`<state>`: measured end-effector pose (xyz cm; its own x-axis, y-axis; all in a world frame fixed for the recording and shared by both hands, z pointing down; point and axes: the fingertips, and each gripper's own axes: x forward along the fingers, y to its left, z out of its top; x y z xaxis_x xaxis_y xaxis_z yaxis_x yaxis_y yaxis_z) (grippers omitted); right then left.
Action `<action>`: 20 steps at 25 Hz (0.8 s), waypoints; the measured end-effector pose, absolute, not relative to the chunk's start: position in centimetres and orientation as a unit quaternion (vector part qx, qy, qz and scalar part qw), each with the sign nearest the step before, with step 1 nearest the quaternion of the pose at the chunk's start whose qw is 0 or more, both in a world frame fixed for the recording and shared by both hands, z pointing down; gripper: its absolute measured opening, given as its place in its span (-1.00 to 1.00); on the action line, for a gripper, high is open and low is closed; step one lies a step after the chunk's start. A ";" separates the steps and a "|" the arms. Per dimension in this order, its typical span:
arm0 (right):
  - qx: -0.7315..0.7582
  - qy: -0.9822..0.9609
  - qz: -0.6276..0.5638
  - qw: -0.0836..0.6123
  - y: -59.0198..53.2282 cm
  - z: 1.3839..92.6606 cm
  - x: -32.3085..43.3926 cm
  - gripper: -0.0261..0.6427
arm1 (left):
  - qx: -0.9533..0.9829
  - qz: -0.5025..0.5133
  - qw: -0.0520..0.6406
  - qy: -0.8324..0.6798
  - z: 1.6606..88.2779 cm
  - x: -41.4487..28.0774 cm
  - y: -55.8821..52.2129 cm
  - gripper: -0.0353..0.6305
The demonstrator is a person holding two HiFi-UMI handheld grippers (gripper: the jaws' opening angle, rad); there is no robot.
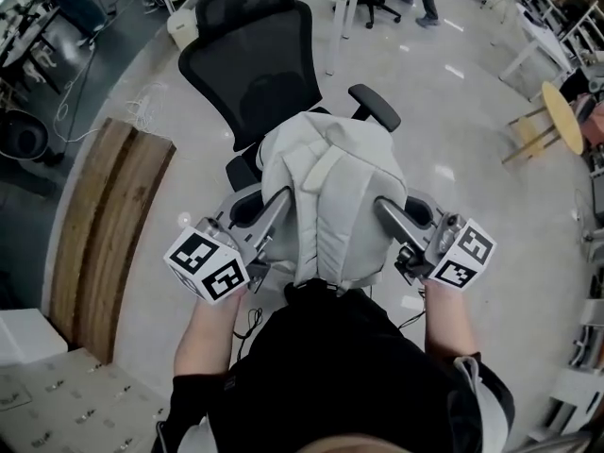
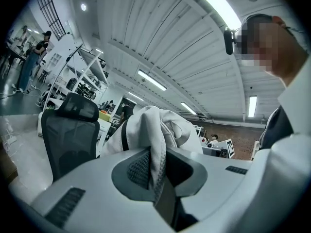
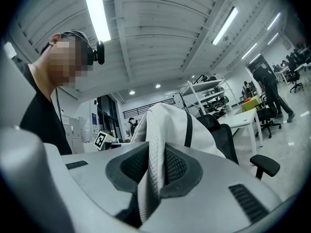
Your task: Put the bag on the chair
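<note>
Over the seat of a black mesh-backed office chair [image 1: 250, 64], a person is holding up a white bag [image 1: 330, 206] with a pair of hand-held tongs, one on each side of it. The left tongs [image 1: 274, 217] are pinching a white mesh-padded strip at the bag's left edge, their pads pressing on the fabric with only that strip between them. The right tongs [image 1: 387, 217] are gripping the matching strip on the right edge in the same narrow hold. Both are pointing roughly level toward the chair, with the left marker cube [image 1: 208, 264] and the right marker cube [image 1: 464, 258] sitting just ahead of the person's forearms.

The bag is hanging between the person and the backrest, covering the seat from above; whether its bottom is touching the seat is hidden. One armrest [image 1: 375, 107] is showing just past the bag's right shoulder.

Seen from the left tongs [image 2: 153, 171], the bag [image 2: 155, 125] is bulging up beside the chair [image 2: 68, 130]. Seen from the right tongs [image 3: 155, 171], the bag [image 3: 170, 125] is standing in front of the chair [image 3: 226, 135], with a white desk [image 3: 245, 120] and a standing person [image 3: 269, 84] well beyond. A wooden slab [image 1: 109, 234] is lying on the floor [image 1: 453, 140] to the left.
</note>
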<state>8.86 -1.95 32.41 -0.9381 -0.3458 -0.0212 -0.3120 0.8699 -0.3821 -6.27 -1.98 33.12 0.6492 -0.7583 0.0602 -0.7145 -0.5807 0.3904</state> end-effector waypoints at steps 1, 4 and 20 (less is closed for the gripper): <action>-0.174 0.965 -0.190 0.046 -2.9 32.7 8.8 -0.72 | 0.888 -0.055 0.194 -0.413 33.3 -6.3 -3.0 -0.71; -0.184 0.962 -0.193 0.053 -5.8 33.3 8.9 -0.72 | 0.893 -0.044 0.193 -0.405 33.8 -6.3 -6.2 -0.71; -0.226 0.952 -0.198 0.059 -17.2 34.7 10.6 -0.72 | 0.902 -0.001 0.215 -0.374 35.6 -4.4 -19.8 -0.71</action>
<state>10.56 -17.24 34.66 -0.8907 -0.4539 -0.0240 -0.4069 0.8197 -0.4031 -4.42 -19.82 35.58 0.7206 -0.6747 0.1600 -0.6742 -0.6278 0.3889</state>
